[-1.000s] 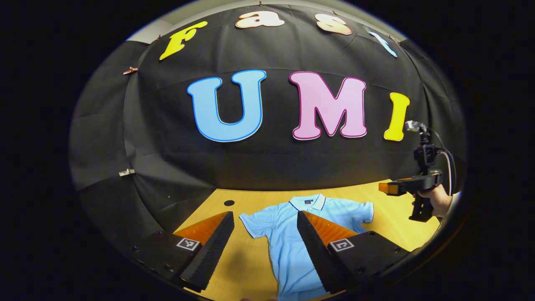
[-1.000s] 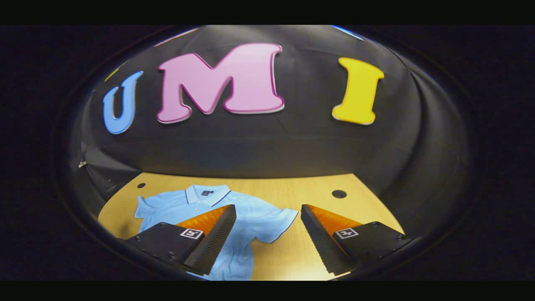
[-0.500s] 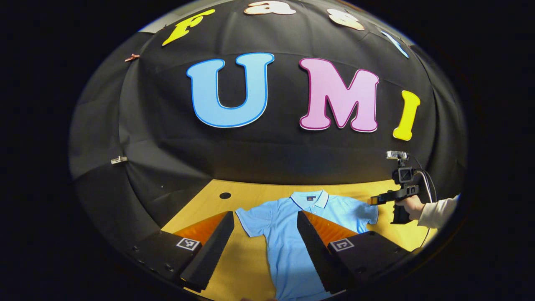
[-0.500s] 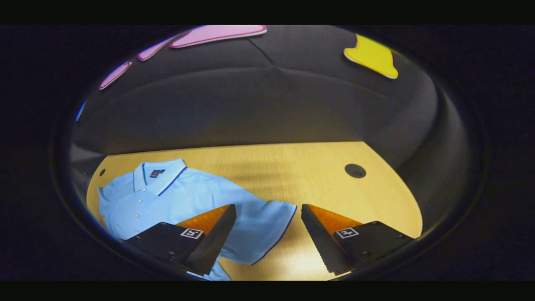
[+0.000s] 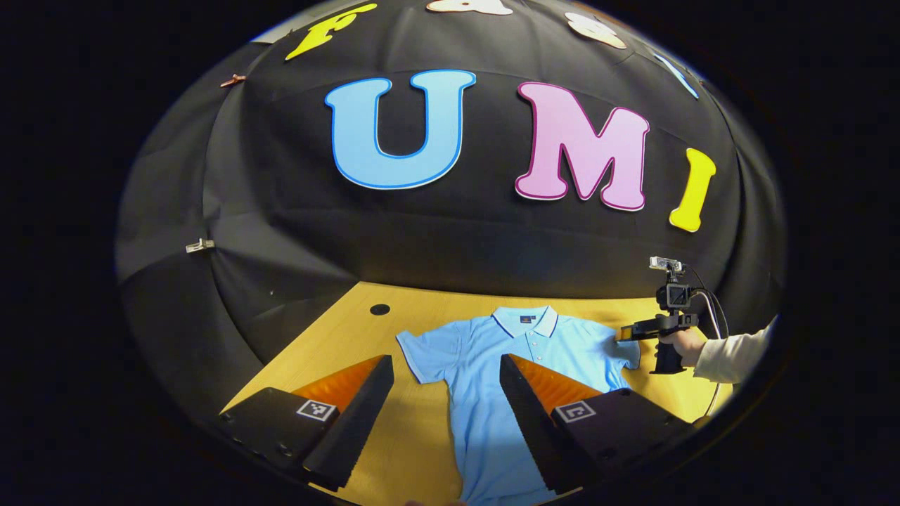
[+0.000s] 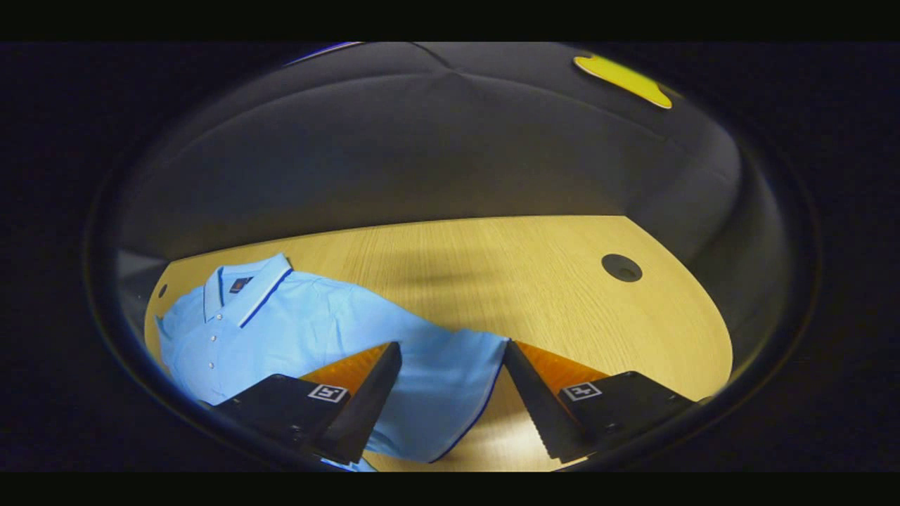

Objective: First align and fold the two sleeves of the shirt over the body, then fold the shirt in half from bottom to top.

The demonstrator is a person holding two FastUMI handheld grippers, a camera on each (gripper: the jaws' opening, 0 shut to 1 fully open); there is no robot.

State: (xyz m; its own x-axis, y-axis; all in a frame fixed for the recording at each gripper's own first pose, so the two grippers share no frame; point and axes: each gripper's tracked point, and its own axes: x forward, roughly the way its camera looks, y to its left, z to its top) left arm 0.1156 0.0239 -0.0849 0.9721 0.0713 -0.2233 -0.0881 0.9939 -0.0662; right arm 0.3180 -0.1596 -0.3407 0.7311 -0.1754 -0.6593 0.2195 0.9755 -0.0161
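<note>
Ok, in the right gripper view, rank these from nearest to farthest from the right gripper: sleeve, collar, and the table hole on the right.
1. Sleeve: between the fingers of the right gripper, right at it.
2. Table hole: ahead and to the right, on bare wood.
3. Collar: far left, at the shirt's top. Hole and collar are close to call; the collar looks slightly farther.

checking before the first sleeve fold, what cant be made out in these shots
- Shirt hem: cut off by the bottom edge of the left gripper view and partly covered by the left tongs.
- Far sleeve: in the right gripper view it runs off at the left edge.
- Collar label: too small to read.
- Right tongs over the near sleeve: open, but contact with the cloth cannot be judged.
</note>
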